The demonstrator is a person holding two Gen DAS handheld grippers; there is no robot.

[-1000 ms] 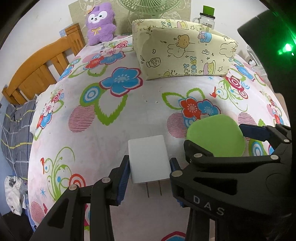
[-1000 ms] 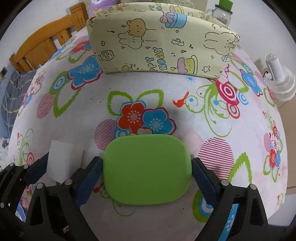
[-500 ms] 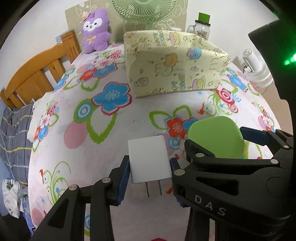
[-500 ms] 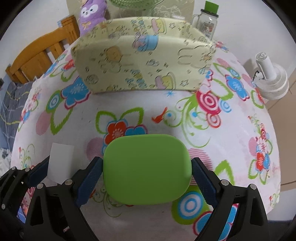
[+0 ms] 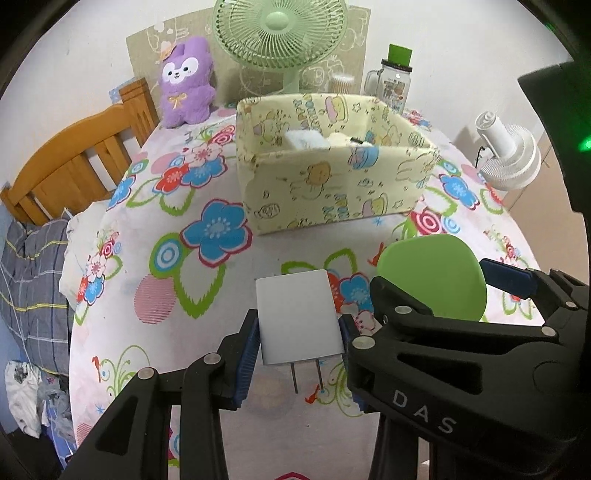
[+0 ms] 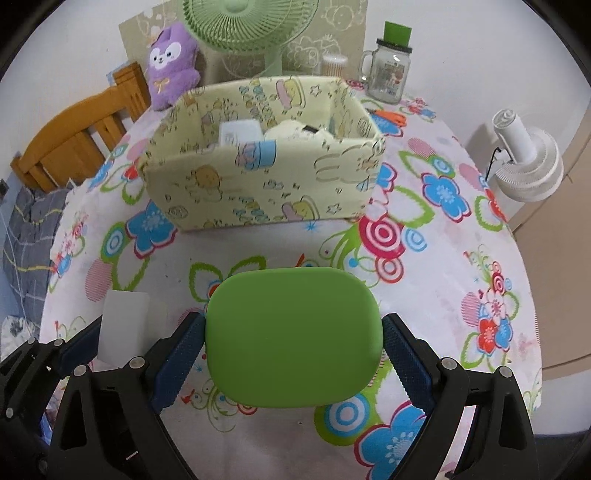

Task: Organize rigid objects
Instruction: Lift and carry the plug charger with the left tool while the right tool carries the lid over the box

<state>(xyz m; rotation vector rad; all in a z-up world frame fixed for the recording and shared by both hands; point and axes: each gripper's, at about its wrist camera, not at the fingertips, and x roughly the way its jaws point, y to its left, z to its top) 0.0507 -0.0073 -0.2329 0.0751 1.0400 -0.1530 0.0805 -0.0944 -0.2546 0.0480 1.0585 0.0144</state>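
- My left gripper (image 5: 299, 332) has its fingers clenched on the white charger (image 5: 297, 317), prongs pointing back toward the camera, held in the air above the near part of the table (image 5: 155, 295).
- My right gripper (image 6: 293, 339) grasps the green case (image 6: 293, 338) by its two short ends, just beside the charger on its right.
- Ahead, toward the far edge, stands the yellow cartoon-print box (image 5: 325, 184), open at the top, with white items (image 6: 240, 133) already inside.
- Behind it along the far edge: a purple plush toy (image 5: 186, 85), a green fan (image 5: 280, 33), a glass jar with a green lid (image 6: 388, 70).
- A white fan (image 6: 528, 158) stands off the table's right edge; a wooden bed frame (image 5: 74, 166) is off the left.
- Nothing lies between the held things and the box.
- Since a second ago both grippers have risen: I now see into the box, where before only its front wall showed.
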